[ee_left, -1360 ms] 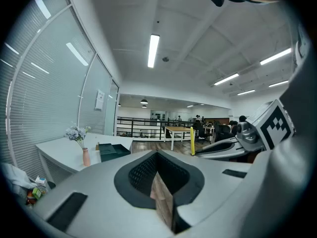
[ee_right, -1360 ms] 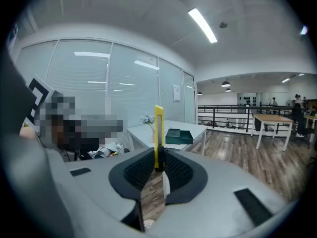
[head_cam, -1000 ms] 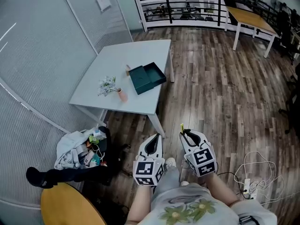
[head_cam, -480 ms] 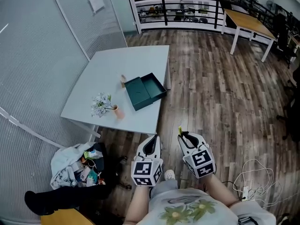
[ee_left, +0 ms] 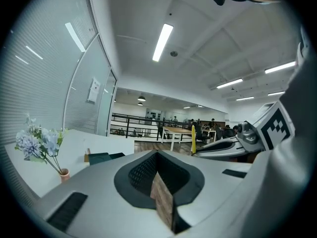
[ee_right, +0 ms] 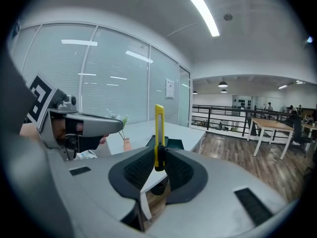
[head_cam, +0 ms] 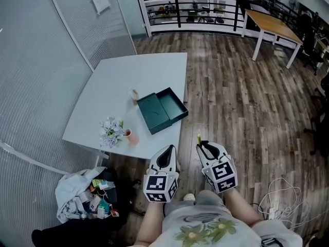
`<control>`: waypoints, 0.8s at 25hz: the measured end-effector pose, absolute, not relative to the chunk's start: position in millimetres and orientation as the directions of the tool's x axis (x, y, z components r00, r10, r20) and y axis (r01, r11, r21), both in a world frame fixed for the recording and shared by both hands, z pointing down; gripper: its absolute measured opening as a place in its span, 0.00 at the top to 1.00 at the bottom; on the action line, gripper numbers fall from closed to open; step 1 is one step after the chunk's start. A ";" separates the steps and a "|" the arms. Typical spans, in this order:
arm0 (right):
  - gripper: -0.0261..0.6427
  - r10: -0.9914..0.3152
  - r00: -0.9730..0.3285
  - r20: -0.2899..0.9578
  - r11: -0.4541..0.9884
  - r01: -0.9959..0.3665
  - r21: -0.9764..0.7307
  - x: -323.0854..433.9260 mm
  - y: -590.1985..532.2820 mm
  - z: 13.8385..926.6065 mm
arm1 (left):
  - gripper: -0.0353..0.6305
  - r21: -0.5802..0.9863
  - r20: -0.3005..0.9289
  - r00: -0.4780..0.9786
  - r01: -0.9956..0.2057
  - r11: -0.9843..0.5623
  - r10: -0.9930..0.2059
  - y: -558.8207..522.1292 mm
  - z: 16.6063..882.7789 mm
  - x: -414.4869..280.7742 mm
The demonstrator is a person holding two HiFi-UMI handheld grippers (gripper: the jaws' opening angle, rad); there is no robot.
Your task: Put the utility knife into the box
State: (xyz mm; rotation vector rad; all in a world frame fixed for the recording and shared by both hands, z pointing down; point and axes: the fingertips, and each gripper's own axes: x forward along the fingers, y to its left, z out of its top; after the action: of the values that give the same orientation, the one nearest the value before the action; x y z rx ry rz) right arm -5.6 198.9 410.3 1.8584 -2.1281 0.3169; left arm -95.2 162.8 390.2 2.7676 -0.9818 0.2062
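A yellow utility knife [ee_right: 159,135] stands upright between the jaws of my right gripper [ee_right: 159,163], which is shut on it; its yellow tip [head_cam: 199,138] shows in the head view above that gripper [head_cam: 205,149]. My left gripper [head_cam: 165,156] is shut with nothing in it, close beside the right one. Both hang over the wooden floor, short of the white table [head_cam: 118,81]. The dark green open box [head_cam: 162,109] lies near the table's near right edge, its lid spread beside it. It also shows in the right gripper view as the green box [ee_right: 166,143] behind the knife.
A small pink vase of pale flowers [head_cam: 114,131] stands on the table left of the box, and a small brown object [head_cam: 134,93] behind it. A heap of bags and clothes [head_cam: 85,194] lies on the floor at left. A black railing [head_cam: 195,9] and a wooden table [head_cam: 270,27] are farther off.
The table and box have come nearer and lower in the head view as the person steps towards them. Both grippers stay shut, held the same way in front of the body.
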 end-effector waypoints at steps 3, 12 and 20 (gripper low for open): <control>0.86 -0.923 -0.113 0.367 0.137 -0.990 0.039 -3.7 177.1 412.1 | 0.95 0.146 0.195 0.772 -0.632 -0.761 -0.605 141.6 393.0 -94.2; 0.86 -0.921 -0.129 0.367 0.162 -0.985 0.059 18.5 108.1 416.6 | 0.95 0.160 0.205 0.760 -0.647 -0.745 -0.616 79.5 405.7 -76.8; 0.86 -0.908 -0.203 0.367 0.247 -0.966 0.074 40.0 19.0 411.2 | 0.95 0.155 0.214 0.706 -0.707 -0.690 -0.675 0.1 403.7 -61.9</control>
State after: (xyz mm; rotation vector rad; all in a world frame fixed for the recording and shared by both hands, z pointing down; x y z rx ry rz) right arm 40.0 19.0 411.2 1.7265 -2.1903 0.2445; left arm -61.9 0.1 403.7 2.6891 -1.1052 0.2063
